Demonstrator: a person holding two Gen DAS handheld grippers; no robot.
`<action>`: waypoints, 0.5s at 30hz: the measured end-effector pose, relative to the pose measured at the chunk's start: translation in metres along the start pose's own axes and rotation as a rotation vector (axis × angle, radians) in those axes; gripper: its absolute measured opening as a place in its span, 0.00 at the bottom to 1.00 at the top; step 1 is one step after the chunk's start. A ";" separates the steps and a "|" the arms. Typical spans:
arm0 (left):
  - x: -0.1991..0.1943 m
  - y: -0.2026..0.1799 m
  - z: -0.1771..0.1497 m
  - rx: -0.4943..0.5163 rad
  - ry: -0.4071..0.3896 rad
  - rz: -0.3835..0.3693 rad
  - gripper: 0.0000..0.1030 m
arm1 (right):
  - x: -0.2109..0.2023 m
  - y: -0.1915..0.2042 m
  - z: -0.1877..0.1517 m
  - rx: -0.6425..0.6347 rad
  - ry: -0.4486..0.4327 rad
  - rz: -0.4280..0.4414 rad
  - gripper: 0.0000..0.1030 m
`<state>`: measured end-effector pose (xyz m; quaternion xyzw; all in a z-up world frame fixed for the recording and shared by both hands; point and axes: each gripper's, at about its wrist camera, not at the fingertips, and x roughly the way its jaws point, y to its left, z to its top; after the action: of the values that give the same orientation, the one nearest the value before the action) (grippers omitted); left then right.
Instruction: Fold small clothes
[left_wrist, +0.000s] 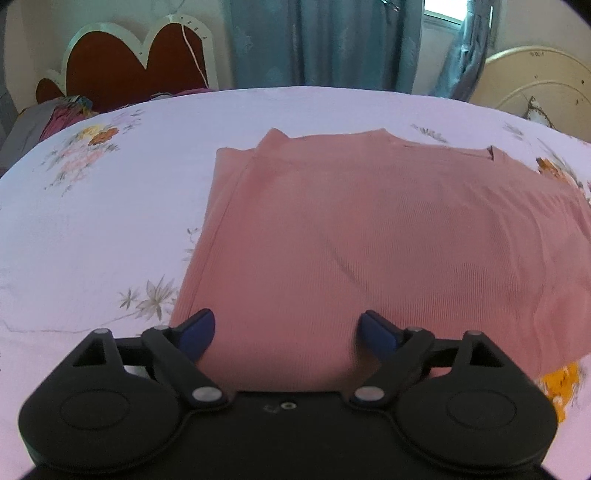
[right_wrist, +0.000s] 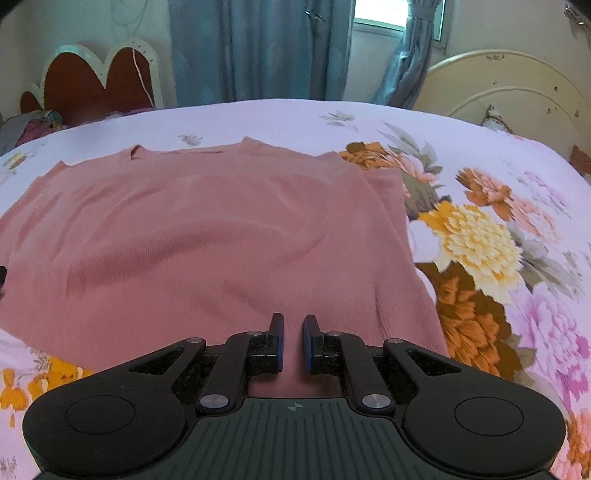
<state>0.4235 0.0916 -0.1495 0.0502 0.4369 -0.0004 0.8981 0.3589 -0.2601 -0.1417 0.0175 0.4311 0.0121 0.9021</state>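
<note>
across the lower middle of both frames, the pink top (left_wrist: 369, 229) lay ahead on the bed (left_wrist: 92, 221); left gripper (left_wrist: 288, 330) gaped wide over its near hem, right gripper (right_wrist: 293, 341) nearly closed, empty.

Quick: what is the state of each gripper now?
Left gripper: open, holding nothing, above the pink garment.
Right gripper: nearly shut, holding nothing.

we cannot see the near hem of the pink garment (left_wrist: 369, 240); in the left wrist view it runs under the black body of the left gripper (left_wrist: 286, 326), and its right side is cut off by the frame. in the right wrist view the right gripper (right_wrist: 293, 341) hides the hem, and whether its pads (right_wrist: 280, 341) pinch cloth we cannot tell. the pile by the red headboard (left_wrist: 122, 70) is too small to name.
</note>
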 end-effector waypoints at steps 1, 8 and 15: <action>0.000 0.001 -0.001 -0.001 0.002 -0.002 0.85 | -0.001 0.001 0.000 -0.002 0.003 -0.005 0.14; -0.009 0.005 -0.003 -0.015 0.022 -0.029 0.85 | -0.014 0.010 -0.003 0.014 0.009 -0.003 0.48; -0.021 0.014 -0.007 -0.043 0.046 -0.058 0.85 | -0.031 0.030 0.002 0.011 -0.013 0.038 0.48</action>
<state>0.4059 0.1048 -0.1365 0.0184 0.4584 -0.0157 0.8884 0.3405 -0.2309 -0.1153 0.0309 0.4248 0.0265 0.9044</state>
